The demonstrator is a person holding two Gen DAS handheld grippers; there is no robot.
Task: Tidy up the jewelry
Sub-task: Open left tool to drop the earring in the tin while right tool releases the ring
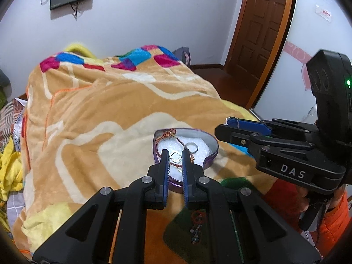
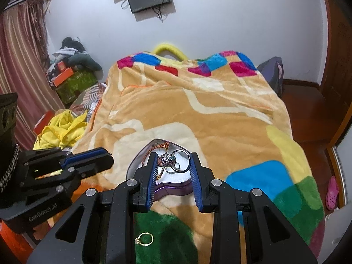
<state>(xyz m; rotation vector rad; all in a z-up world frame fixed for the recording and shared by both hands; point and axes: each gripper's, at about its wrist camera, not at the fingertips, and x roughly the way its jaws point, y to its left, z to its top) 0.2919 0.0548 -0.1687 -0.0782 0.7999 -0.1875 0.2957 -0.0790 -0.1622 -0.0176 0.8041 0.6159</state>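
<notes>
Blanket (image 2: 198, 110) covers the bed. Heart-shaped purple tin (image 2: 176, 187) sits on it, white lining, rings and cords inside. Right gripper (image 2: 173, 165) hangs over the tin, fingers pinching a large dark ring (image 2: 181, 161). Left gripper (image 1: 175, 156) hovers over the same tin, pressed nearly together; can't tell if it holds anything. Gold ring (image 2: 145, 239) lies loose on the green patch, nearer than the tin.

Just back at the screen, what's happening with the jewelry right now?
A person holds both grippers over a heart-shaped tin on the blanket. The right gripper seems to grip a cluster of rings above the tin. The left gripper looks shut, and I cannot tell whether it holds anything. A gold ring lies loose on the blanket.
</notes>
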